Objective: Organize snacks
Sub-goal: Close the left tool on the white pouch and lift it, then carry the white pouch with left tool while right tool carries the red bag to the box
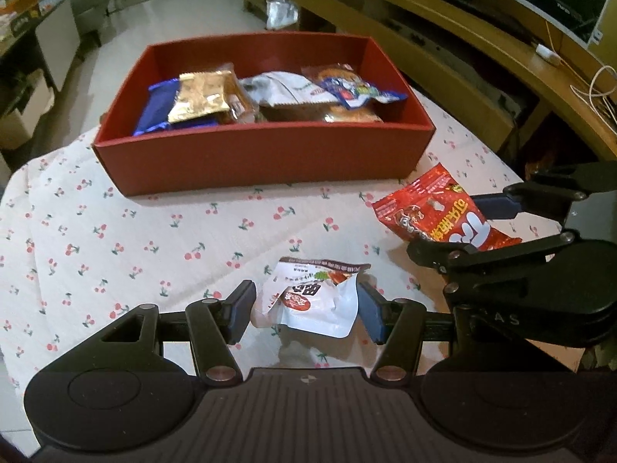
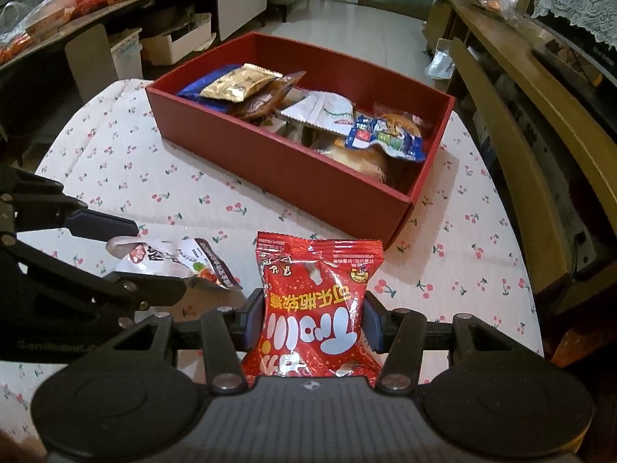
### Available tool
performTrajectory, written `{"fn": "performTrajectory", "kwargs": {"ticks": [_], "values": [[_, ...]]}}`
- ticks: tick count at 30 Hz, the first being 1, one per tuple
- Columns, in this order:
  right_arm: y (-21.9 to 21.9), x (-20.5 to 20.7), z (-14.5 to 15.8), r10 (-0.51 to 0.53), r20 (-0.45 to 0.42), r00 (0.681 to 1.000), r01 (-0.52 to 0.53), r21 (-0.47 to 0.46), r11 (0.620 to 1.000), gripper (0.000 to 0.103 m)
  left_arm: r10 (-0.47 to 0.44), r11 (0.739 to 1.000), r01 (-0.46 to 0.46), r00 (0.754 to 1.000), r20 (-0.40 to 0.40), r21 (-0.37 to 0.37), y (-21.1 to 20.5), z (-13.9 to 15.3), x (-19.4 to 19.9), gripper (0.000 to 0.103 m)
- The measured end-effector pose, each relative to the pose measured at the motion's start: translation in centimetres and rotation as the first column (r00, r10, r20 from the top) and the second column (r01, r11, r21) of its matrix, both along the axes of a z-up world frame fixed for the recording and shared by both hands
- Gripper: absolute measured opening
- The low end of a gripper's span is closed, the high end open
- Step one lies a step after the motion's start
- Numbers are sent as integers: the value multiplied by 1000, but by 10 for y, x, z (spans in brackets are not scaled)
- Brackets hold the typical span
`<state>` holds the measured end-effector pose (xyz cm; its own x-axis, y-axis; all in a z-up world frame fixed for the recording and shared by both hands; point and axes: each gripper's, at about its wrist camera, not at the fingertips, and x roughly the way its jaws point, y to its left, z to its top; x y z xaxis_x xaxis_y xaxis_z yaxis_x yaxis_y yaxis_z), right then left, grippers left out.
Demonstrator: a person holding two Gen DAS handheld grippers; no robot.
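Nearest the right wrist camera, the red candy packet [image 2: 314, 308] sits pinched between the jaws of the right gripper [image 2: 313, 318], clenched on its sides. On the left, the left gripper [image 1: 304, 310] straddles the white snack pouch [image 1: 314, 297] with its jaws spread, pads beside the pouch but not clearly pressing it. At twelve o'clock on the cherry-print desk [image 1: 135, 231], the red box [image 1: 266, 154] already holds several packets, so by my reading most is done; these two remain outside it
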<state>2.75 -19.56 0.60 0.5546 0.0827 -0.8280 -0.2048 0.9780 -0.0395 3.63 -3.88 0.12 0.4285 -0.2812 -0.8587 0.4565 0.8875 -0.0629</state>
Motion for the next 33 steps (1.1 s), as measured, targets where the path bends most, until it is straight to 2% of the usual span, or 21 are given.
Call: {"fn": "performTrajectory", "kwargs": {"ticks": [11,19,30,33], "values": [[3,4,8,-16,25,1000,16,12,1000,67,45,999,-44,998,38,-22,7,10,5,64],[4,5,9,-20,25,999,20,13,1000,67,40,999,-39,999,37,-26,8,11,6,64],[0,6,4,-25,0,1000,25,10,1000,67,22,1000,-22,998,-61,15,6,-15,8,64],[-1,6,2,-26,-10,1000,26,6,1000,67,22,1000,-21,995,-93,16,5,-23,11,68]]}}
